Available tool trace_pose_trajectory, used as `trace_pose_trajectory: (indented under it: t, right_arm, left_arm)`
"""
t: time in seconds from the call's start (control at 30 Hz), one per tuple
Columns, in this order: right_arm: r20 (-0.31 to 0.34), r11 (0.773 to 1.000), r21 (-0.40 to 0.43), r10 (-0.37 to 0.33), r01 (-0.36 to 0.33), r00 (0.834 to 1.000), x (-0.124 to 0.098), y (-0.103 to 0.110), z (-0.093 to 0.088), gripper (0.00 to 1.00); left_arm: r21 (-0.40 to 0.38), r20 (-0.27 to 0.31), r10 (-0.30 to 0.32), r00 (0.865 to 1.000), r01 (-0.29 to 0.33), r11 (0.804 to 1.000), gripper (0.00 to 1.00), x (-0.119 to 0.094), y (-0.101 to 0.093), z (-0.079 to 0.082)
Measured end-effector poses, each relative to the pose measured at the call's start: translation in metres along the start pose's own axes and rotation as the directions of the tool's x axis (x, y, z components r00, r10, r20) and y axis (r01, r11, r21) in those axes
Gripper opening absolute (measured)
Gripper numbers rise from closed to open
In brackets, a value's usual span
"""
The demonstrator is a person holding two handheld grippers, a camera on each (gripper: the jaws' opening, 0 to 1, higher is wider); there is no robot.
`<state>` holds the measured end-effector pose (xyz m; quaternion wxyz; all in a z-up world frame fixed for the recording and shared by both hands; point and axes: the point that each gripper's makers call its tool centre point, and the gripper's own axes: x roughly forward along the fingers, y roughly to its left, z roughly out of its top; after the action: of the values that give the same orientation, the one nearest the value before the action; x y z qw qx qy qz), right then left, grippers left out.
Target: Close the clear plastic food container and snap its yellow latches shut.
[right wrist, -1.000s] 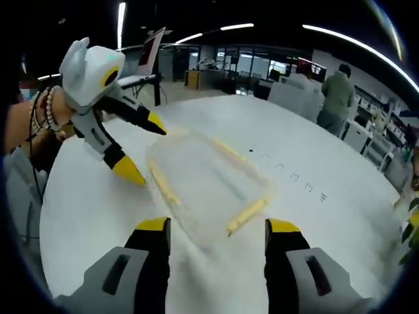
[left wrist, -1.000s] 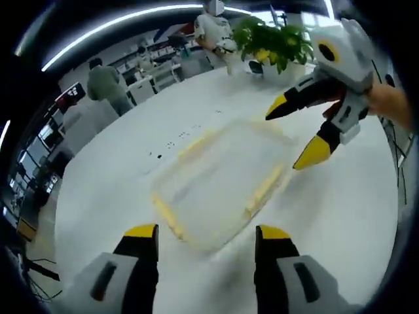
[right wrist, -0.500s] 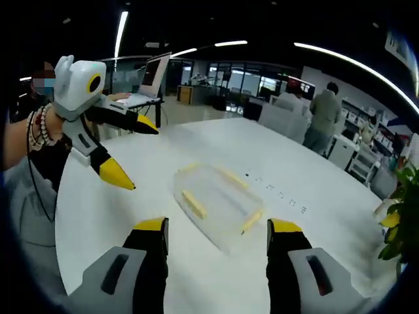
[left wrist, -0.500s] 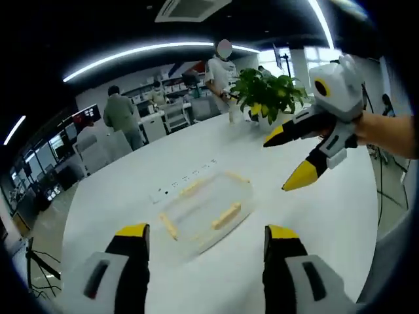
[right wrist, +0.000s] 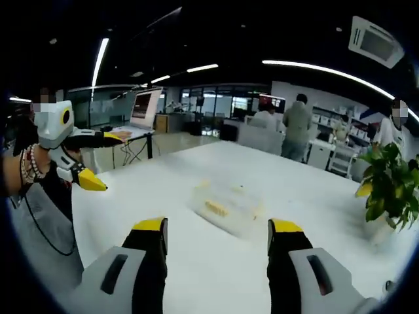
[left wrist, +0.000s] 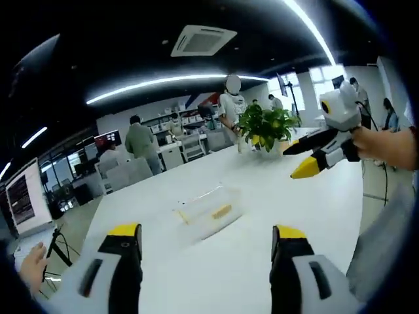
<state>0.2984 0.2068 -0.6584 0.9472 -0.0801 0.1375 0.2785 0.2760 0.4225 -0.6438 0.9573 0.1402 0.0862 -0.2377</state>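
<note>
The clear plastic food container [left wrist: 207, 212] with yellow latches lies on the white table [left wrist: 262, 261], well ahead of my left gripper [left wrist: 204, 241], which is open and holds nothing. In the right gripper view the container [right wrist: 226, 205] sits on the table [right wrist: 216, 268] beyond my open, unladen right gripper [right wrist: 217, 233]. The right gripper [left wrist: 308, 159] also shows at the right of the left gripper view, jaws apart, above the table. The left gripper [right wrist: 103, 159] appears at the left of the right gripper view, held in a hand wearing bead bracelets.
A potted green plant [left wrist: 265, 126] stands at the table's far end; it also shows at the right [right wrist: 386, 186]. Several people stand by desks behind the table [left wrist: 139, 140]. A laptop [right wrist: 139, 111] sits on a side desk.
Both grippers have pulled back and up from the container, which now looks smaller and farther off. Both stay open. The container has not moved.
</note>
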Motion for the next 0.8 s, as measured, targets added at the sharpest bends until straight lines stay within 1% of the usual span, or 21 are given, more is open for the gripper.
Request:
trace_pose_trajectory:
  t: [0.07, 0.1, 0.17, 0.2, 0.23, 0.27, 0.3, 0.37, 0.4, 0.43, 0.5, 0.57, 0.63, 0.67, 0.8]
  right_arm:
    - [0.007, 1.000, 0.004, -0.015, 0.015, 1.000, -0.012, 0.004, -0.002, 0.59]
    - [0.015, 1.000, 0.004, -0.026, 0.026, 1.000, -0.022, 0.007, -0.003, 0.59]
    - [0.023, 0.998, 0.037, -0.054, 0.054, 0.998, -0.036, 0.008, -0.007, 0.59]
    - [0.028, 0.997, 0.050, -0.064, 0.062, 0.998, -0.043, 0.010, -0.009, 0.59]
    - [0.040, 0.996, 0.060, -0.066, 0.064, 0.997, -0.049, 0.012, -0.011, 0.59]
    - [0.040, 0.996, 0.067, -0.069, 0.067, 0.997, -0.054, 0.013, -0.014, 0.59]
    - [0.029, 0.994, 0.073, -0.078, 0.076, 0.997, -0.061, 0.015, -0.021, 0.59]
    - [0.003, 0.993, 0.068, -0.101, 0.101, 0.995, -0.071, 0.015, -0.033, 0.59]
    - [-0.012, 0.991, 0.068, -0.115, 0.115, 0.993, -0.077, 0.014, -0.041, 0.59]
    - [-0.025, 0.989, 0.072, -0.124, 0.126, 0.992, -0.081, 0.014, -0.047, 0.59]
    - [-0.040, 0.987, 0.083, -0.134, 0.137, 0.990, -0.090, 0.015, -0.058, 0.59]
    - [-0.050, 0.985, 0.098, -0.140, 0.144, 0.989, -0.096, 0.017, -0.067, 0.60]
    - [-0.062, 0.981, 0.112, -0.154, 0.160, 0.986, -0.101, 0.020, -0.076, 0.60]
    - [-0.070, 0.979, 0.118, -0.161, 0.169, 0.984, -0.103, 0.021, -0.080, 0.60]
    - [-0.087, 0.974, 0.136, -0.170, 0.181, 0.982, -0.105, 0.031, -0.092, 0.59]
  left_arm:
    - [-0.017, 0.012, 0.005, 1.000, -0.004, 1.000, 0.77, -0.015, 0.002, -0.001]
    - [-0.031, 0.010, 0.020, 1.000, -0.019, 0.999, 0.77, -0.026, 0.004, -0.003]
    - [-0.038, 0.040, 0.043, 0.998, -0.041, 0.998, 0.77, -0.045, 0.008, -0.003]
    - [-0.034, 0.040, 0.047, 0.998, -0.045, 0.998, 0.77, -0.052, 0.009, -0.006]
    - [-0.033, 0.040, 0.048, 0.998, -0.047, 0.998, 0.77, -0.054, 0.009, -0.007]
    - [-0.026, 0.015, 0.065, 0.998, -0.064, 0.998, 0.77, -0.064, 0.012, -0.017]
    - [-0.022, -0.007, 0.069, 0.998, -0.070, 0.997, 0.76, -0.069, 0.013, -0.023]
    - [-0.026, -0.018, 0.067, 0.998, -0.068, 0.997, 0.76, -0.079, 0.012, -0.034]
    - [-0.025, -0.028, 0.068, 0.997, -0.068, 0.997, 0.76, -0.082, 0.012, -0.040]
    - [-0.023, -0.052, 0.073, 0.996, -0.074, 0.997, 0.76, -0.087, 0.013, -0.049]
    - [-0.015, -0.084, 0.076, 0.994, -0.078, 0.997, 0.75, -0.094, 0.014, -0.060]
    - [-0.025, -0.085, 0.077, 0.993, -0.080, 0.997, 0.74, -0.099, 0.014, -0.066]
    - [-0.068, -0.078, 0.076, 0.994, -0.082, 0.994, 0.74, -0.103, 0.013, -0.071]
    - [-0.098, -0.088, 0.093, 0.992, -0.102, 0.990, 0.74, -0.104, 0.016, -0.077]
    - [-0.114, -0.122, 0.097, 0.988, -0.111, 0.987, 0.72, -0.106, 0.018, -0.094]
